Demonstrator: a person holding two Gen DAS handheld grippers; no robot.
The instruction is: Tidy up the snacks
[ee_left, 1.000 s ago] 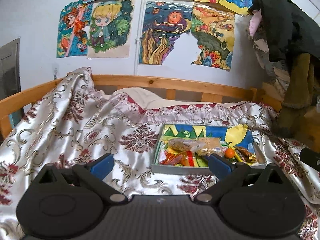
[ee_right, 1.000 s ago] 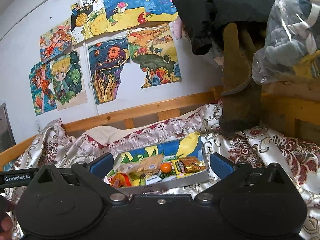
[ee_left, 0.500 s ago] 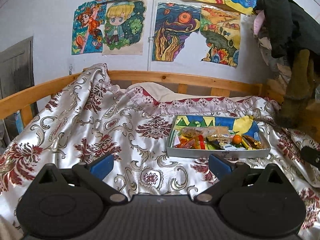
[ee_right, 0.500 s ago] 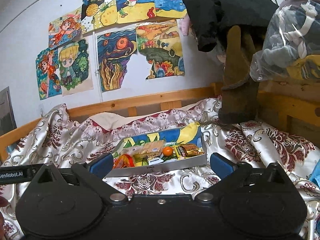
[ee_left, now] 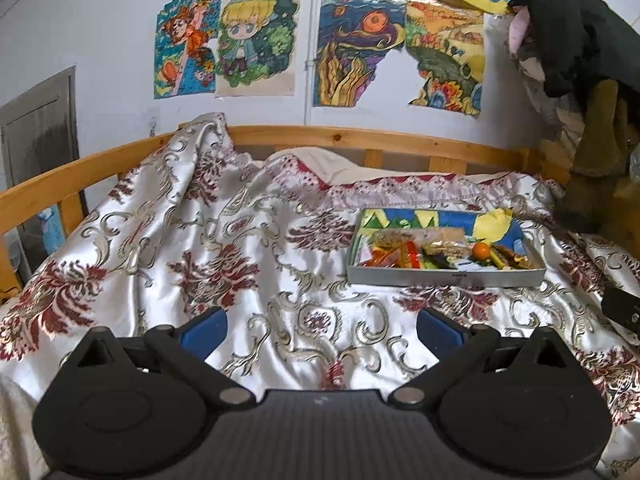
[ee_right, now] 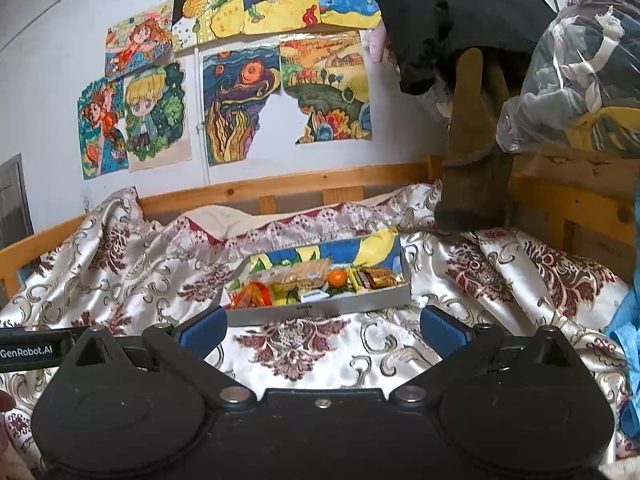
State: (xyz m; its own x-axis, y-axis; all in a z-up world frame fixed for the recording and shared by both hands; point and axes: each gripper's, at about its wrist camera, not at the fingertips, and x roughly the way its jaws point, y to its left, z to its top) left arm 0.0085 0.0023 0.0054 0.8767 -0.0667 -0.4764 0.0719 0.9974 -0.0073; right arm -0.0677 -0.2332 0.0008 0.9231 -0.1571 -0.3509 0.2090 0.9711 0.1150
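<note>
On the bed, a shallow grey tray point(ee_left: 444, 279) sits on the patterned satin bedspread point(ee_left: 240, 248), toward the far edge near the wooden rail point(ee_left: 360, 140) and closer to the right-hand end, where dark clothing point(ee_right: 472, 184) hangs down to the cover. The tray holds the snacks in a loose row: orange and red packets point(ee_right: 252, 294) at its left end, a clear bag of pale biscuits point(ee_right: 308, 272) behind them, a small orange fruit point(ee_right: 337, 278) near the middle, and gold-brown wrappers point(ee_right: 380, 278) at the right end, all resting on a blue and yellow lining. The left tool point(ee_left: 319, 326) hangs over the near part of the bedspread, its blue-padded fingers point(ee_left: 204, 330) spread wide with nothing between them, the tray ahead and off to its right. The right tool point(ee_right: 322, 326) faces the tray more squarely, likewise wide apart and empty, with its left finger point(ee_right: 204, 326) overlapping the tray's near-left corner in view, though whether it touches cannot be told. Coloured drawings point(ee_left: 256, 44) cover the white wall behind the bed.
</note>
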